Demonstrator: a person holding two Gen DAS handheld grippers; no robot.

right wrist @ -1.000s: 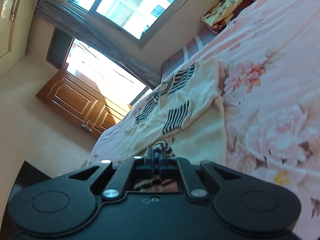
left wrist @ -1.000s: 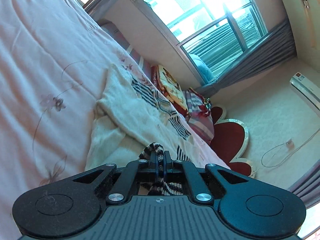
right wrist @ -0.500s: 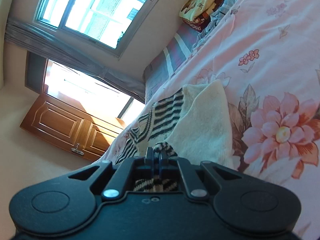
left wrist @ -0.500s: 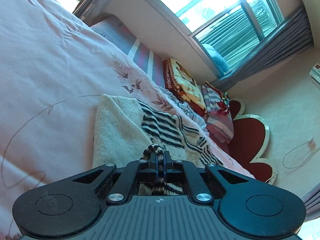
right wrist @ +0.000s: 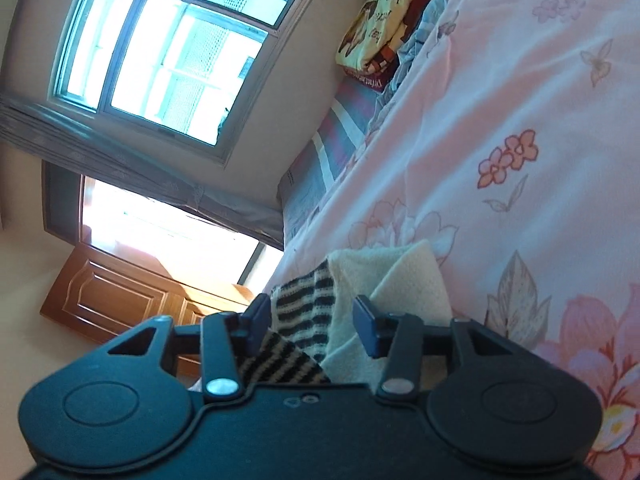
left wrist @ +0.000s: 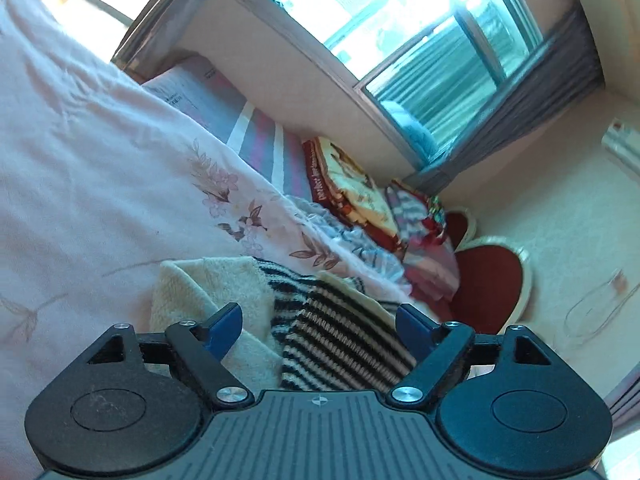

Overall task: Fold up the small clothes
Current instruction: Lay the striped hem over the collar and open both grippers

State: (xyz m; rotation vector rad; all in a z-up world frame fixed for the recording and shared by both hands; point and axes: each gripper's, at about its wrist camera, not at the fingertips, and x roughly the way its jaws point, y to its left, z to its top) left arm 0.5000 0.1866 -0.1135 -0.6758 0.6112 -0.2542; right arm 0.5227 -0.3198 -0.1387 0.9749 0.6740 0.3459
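Both tongs released, jaws spread wide: left tongs (left wrist: pixel 318 326), right tongs (right wrist: pixel 308 322). Sweater (left wrist: pixel 344 332) lying folded on the bed (left wrist: pixel 80 184), right under and just ahead of both. Neither nearer really. Long axis probably running tong to tong.
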